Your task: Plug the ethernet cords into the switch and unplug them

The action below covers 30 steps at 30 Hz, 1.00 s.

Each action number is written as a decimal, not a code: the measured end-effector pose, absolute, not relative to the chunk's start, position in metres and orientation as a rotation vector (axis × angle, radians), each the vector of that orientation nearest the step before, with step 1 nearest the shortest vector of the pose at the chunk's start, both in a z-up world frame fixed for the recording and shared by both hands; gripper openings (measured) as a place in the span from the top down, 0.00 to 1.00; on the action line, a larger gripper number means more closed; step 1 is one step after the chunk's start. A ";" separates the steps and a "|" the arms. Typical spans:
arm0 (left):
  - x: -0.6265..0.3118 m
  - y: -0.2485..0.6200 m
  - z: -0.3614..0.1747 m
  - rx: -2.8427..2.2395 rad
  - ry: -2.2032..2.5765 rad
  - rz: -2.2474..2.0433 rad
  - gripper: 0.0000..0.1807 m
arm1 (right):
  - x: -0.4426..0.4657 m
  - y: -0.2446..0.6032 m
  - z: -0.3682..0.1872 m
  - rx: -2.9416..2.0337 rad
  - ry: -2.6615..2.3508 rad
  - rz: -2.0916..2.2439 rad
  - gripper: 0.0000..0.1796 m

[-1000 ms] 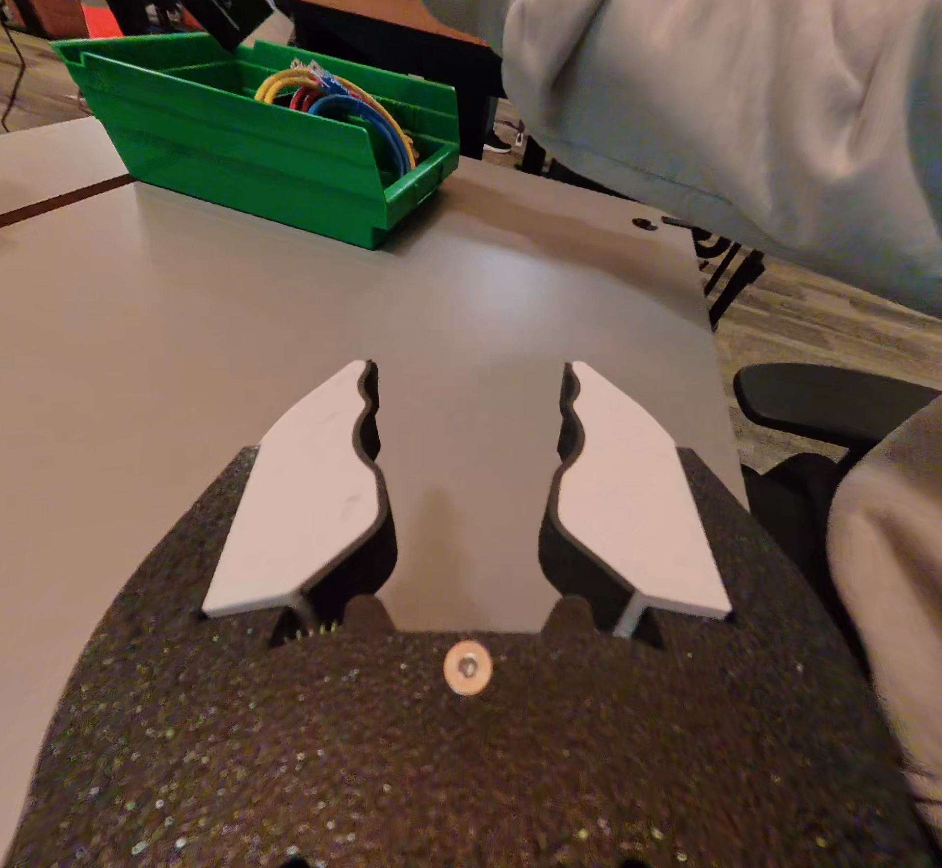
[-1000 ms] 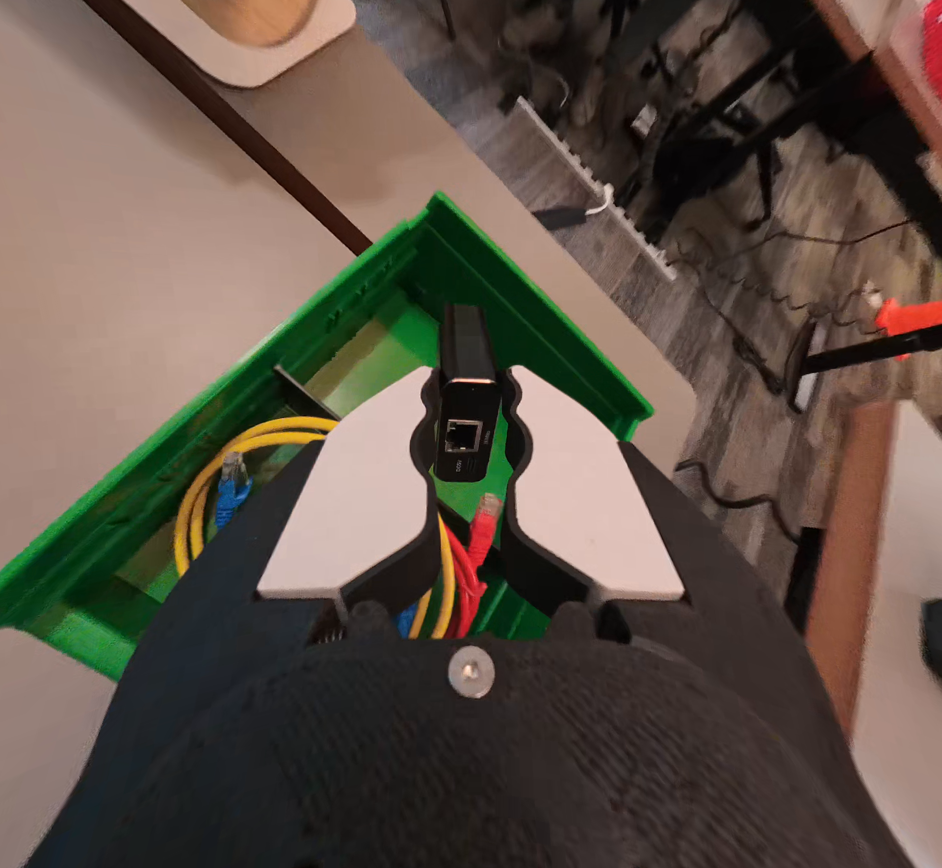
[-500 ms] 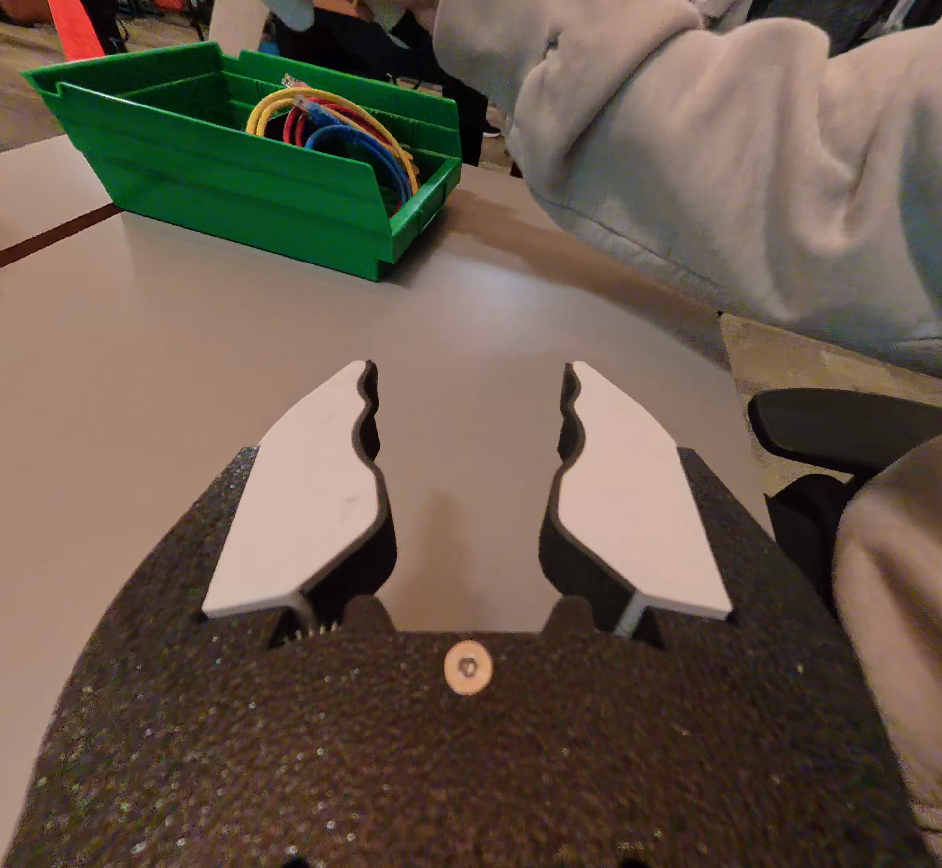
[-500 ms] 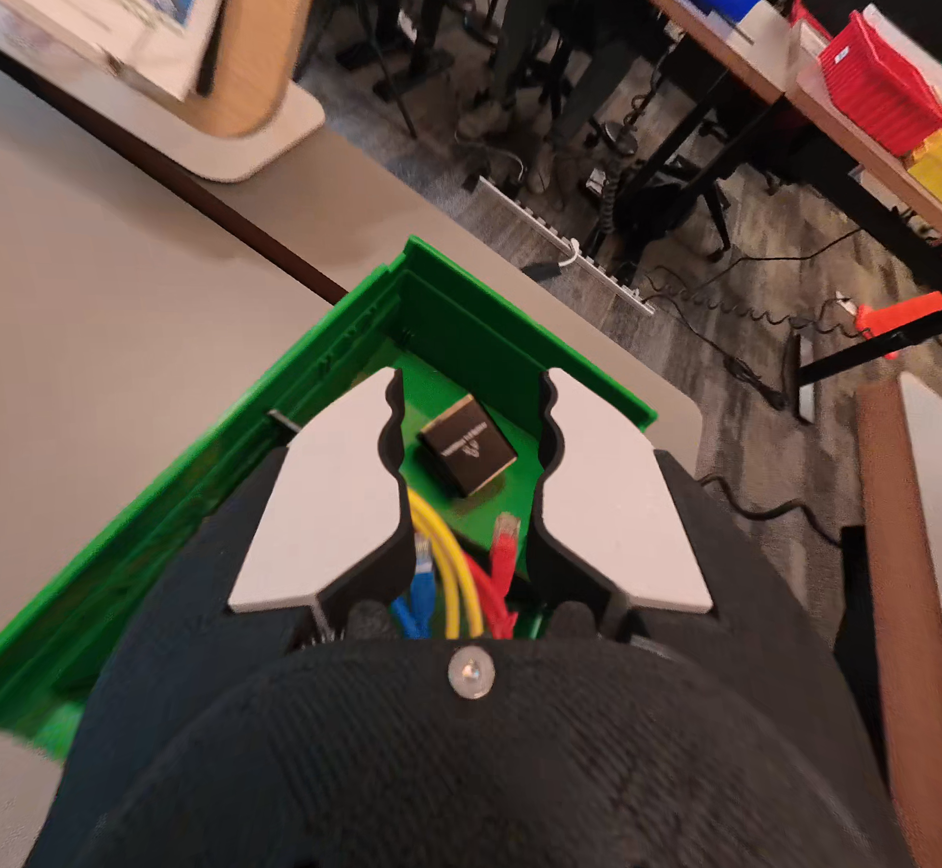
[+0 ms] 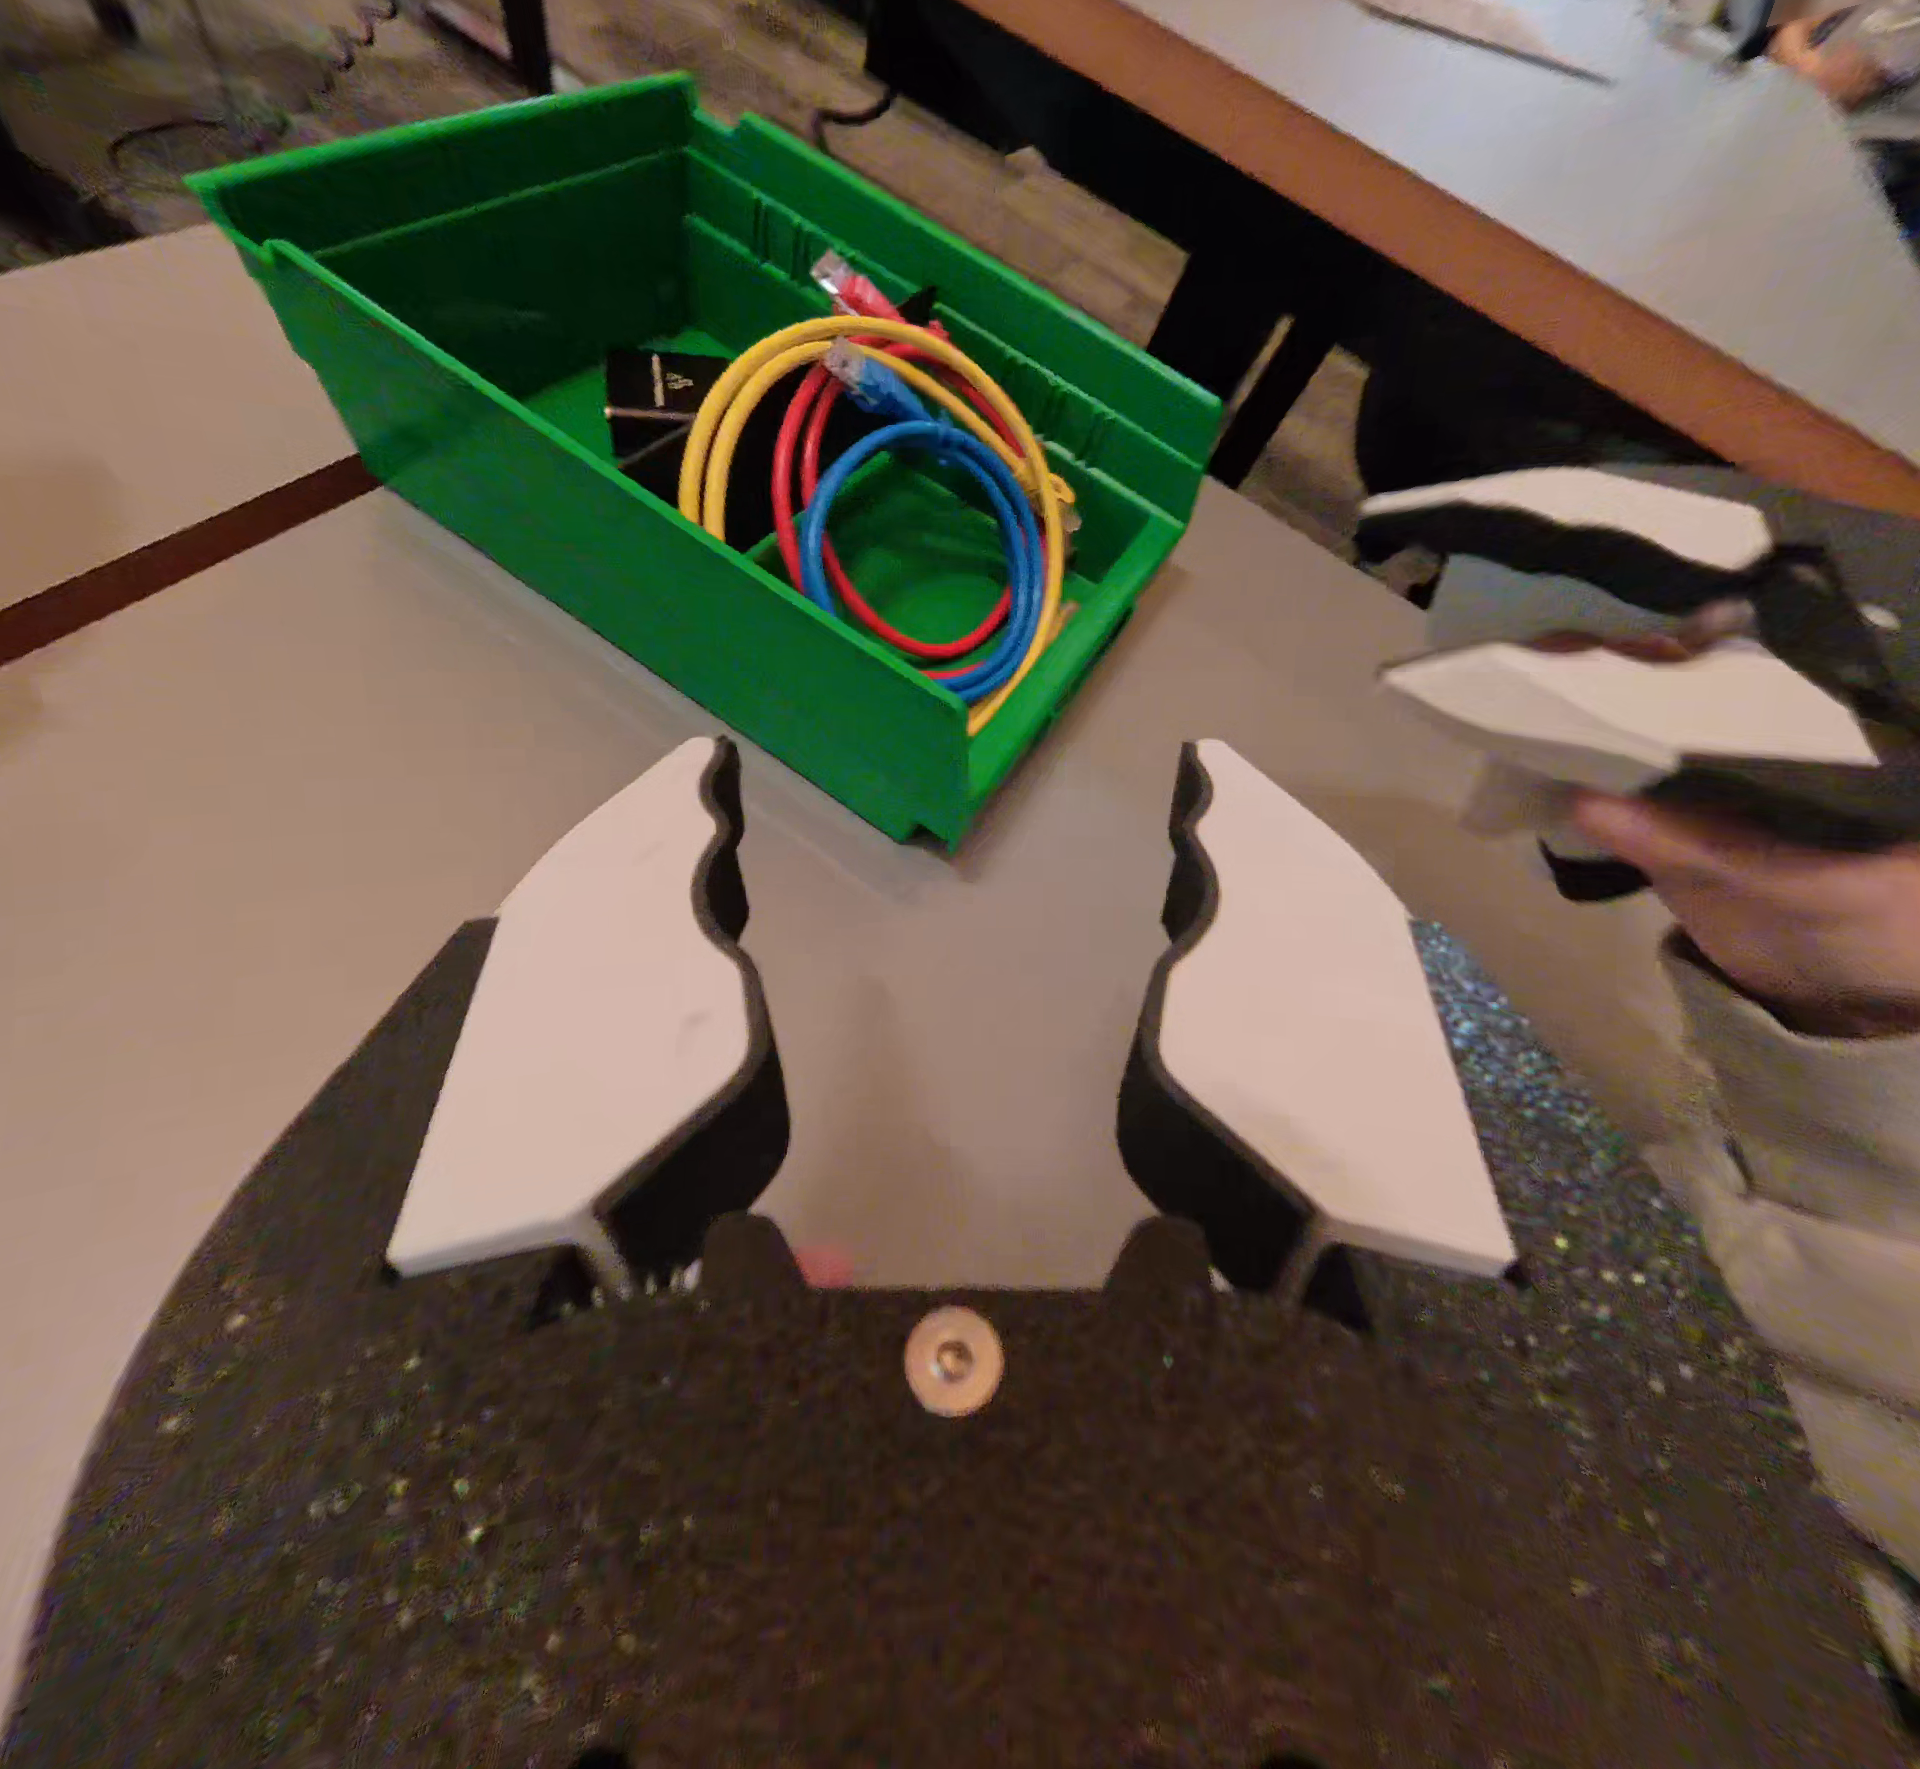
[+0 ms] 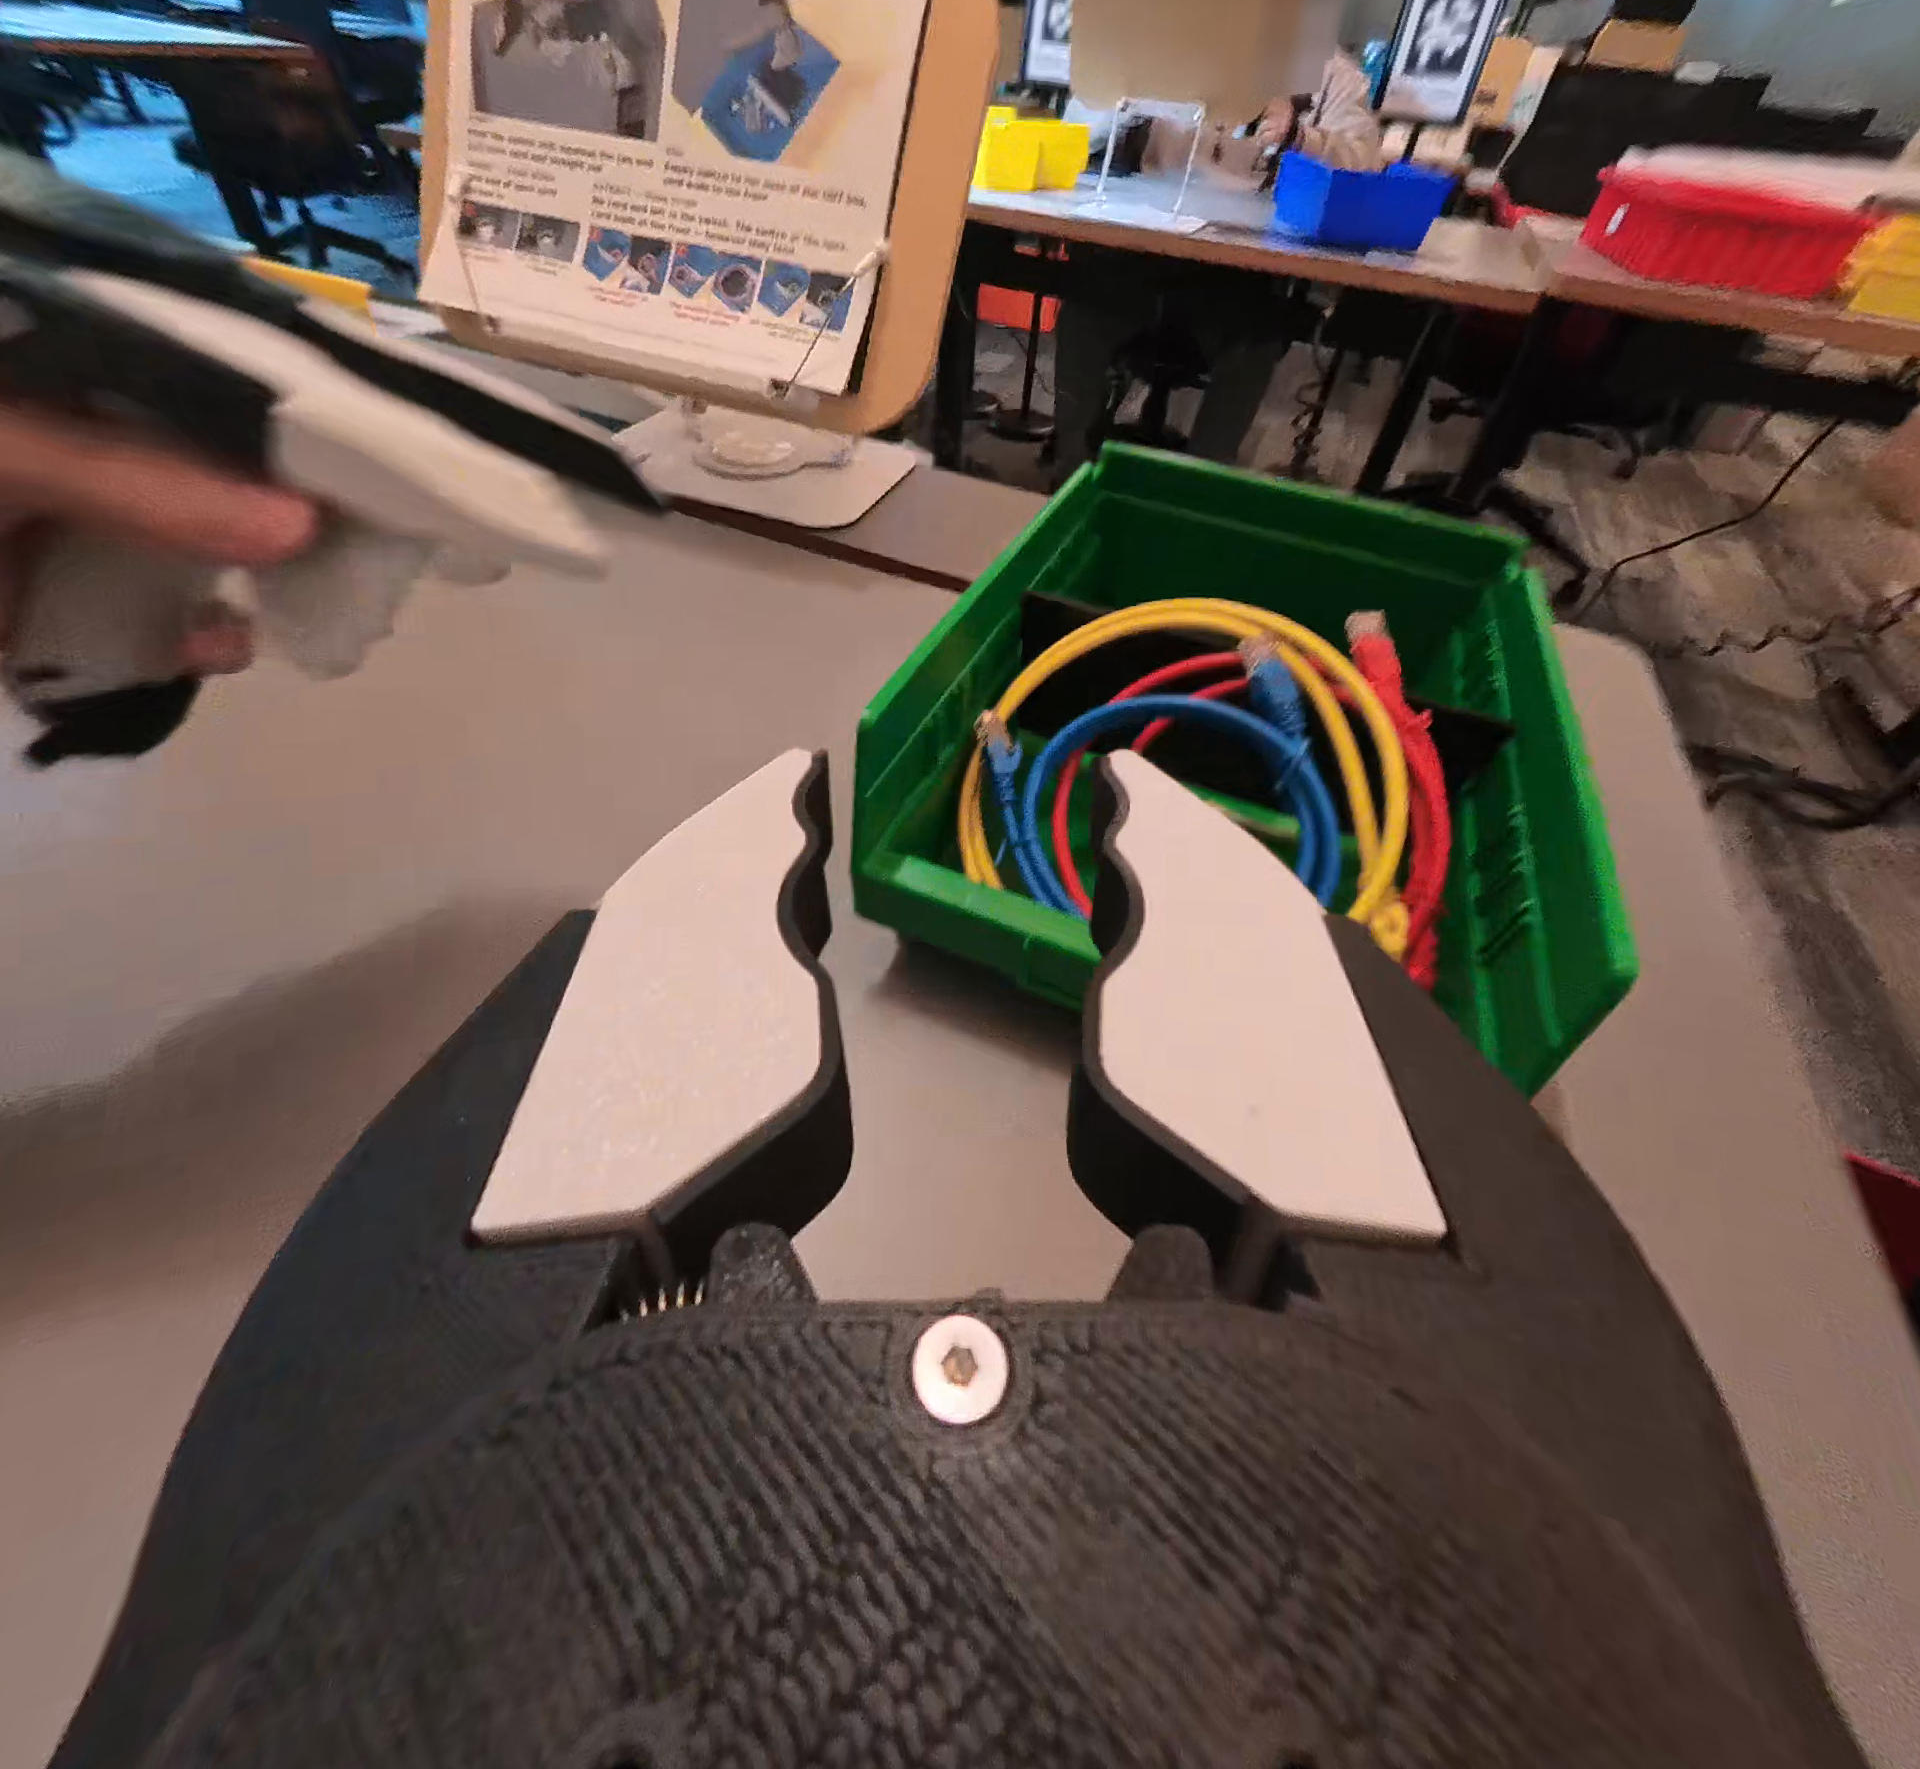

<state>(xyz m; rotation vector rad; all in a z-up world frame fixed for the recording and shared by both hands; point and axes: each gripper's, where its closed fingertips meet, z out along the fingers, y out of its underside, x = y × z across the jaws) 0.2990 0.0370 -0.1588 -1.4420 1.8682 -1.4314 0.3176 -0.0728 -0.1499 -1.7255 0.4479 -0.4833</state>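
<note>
Two grippers were held above a grey table, and both were empty. The left gripper was seen nearest in its own view, with its jaws spread wide and nothing between them. The right gripper was seen the same way in its view, jaws apart and nothing gripped. Each one was held by a hand, and the hand on the right gripper was seen just to the right of the green bin.

The green bin was set on the table just past both grippers, near the table's far edge. Inside the bin, three coiled cords were lying together: a yellow cord, a red cord and a blue cord. They were kept in the part of the bin nearer the grippers. The small black switch was lying in the far part of the bin, behind the cords, with nothing plugged into it.

Beyond the bin, a paper sheet on a stand was seen. Further back, other tables were seen with a blue bin and a red basket.
</note>
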 end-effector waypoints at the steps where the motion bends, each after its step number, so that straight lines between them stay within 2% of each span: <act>1: 0.313 0.036 -0.160 -1.491 1.869 -1.361 0.56 | 0.318 -0.074 -0.155 -1.746 0.466 -0.439 0.72; 6: 0.376 0.023 -0.175 -1.744 1.924 -1.145 0.56 | 0.334 -0.093 -0.135 -1.674 0.536 -0.480 0.68; 11: 0.413 0.030 -0.220 -1.897 2.005 -0.761 0.55 | 0.342 -0.103 -0.136 -1.679 0.553 -0.512 0.59; 13: 0.424 0.034 -0.234 -1.929 1.991 -0.675 0.54 | 0.341 -0.101 -0.139 -1.687 0.533 -0.508 0.59; 17: 0.432 0.041 -0.268 -1.986 1.981 -0.567 0.63 | 0.333 -0.089 -0.137 -1.693 0.447 -0.493 0.64; 18: 0.432 0.040 -0.274 -1.980 1.995 -0.572 0.69 | 0.331 -0.087 -0.137 -1.697 0.449 -0.481 0.64; 19: 0.431 0.041 -0.277 -1.957 1.998 -0.579 0.71 | 0.329 -0.086 -0.137 -1.709 0.447 -0.469 0.65; 26: 0.400 0.075 -0.271 -1.930 1.961 -0.617 0.82 | 0.324 -0.090 -0.126 -1.732 0.442 -0.521 0.66; 30: 0.341 0.105 -0.266 -1.905 2.042 -0.641 0.82 | 0.305 -0.072 -0.117 -1.733 0.379 -0.442 0.67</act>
